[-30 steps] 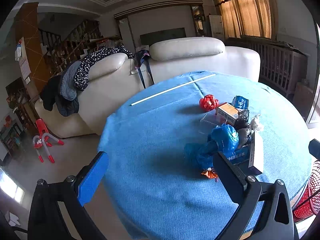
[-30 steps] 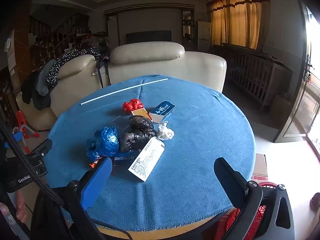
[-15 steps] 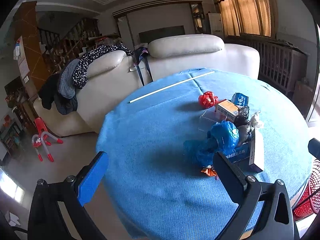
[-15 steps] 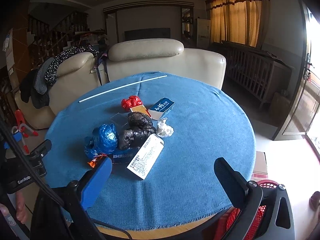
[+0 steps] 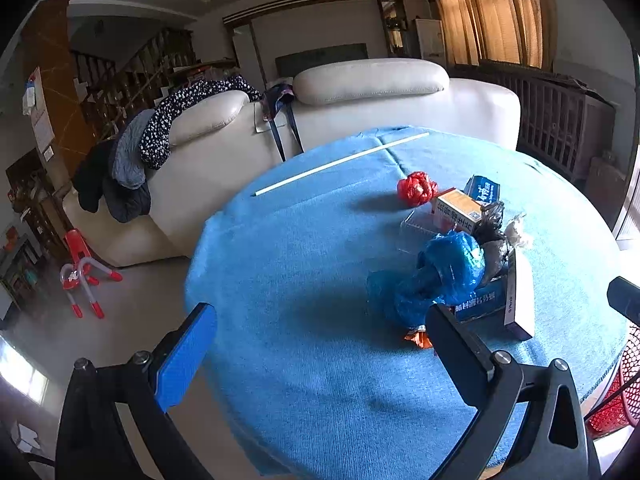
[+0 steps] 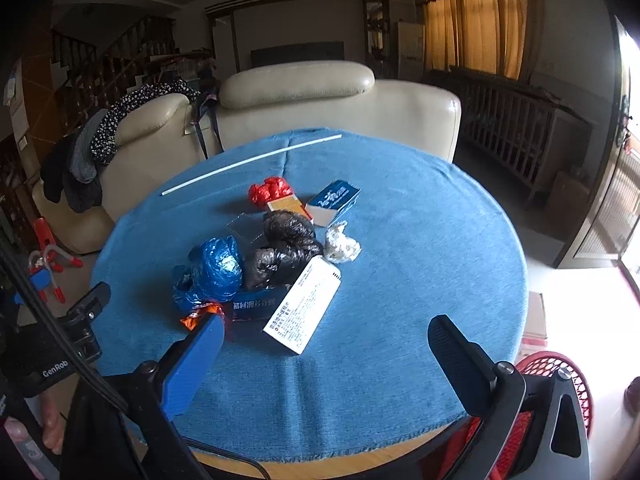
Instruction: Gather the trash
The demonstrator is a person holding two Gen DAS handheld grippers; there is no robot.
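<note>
right wrist view: my right gripper [image 6: 324,354], wide open and empty, sat nearer the flat white printed cardboard box [image 6: 303,310] than my left gripper [image 5: 320,344], also open and empty; the box's long axis ran away from the fingers.

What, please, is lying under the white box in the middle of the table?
The white box leans across a blue box, which lies on the tablecloth. How much of the blue box lies beneath is hidden.

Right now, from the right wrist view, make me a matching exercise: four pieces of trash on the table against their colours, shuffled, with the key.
Things:
1. crumpled bag beside the thin stick
2. biggest flat box
3. bag nearest the left gripper
4. twisted bags mid-pile

Colours:
A. black
B. blue
C. red
D. white

Pairs: 1-C, 2-D, 3-B, 4-A
</note>
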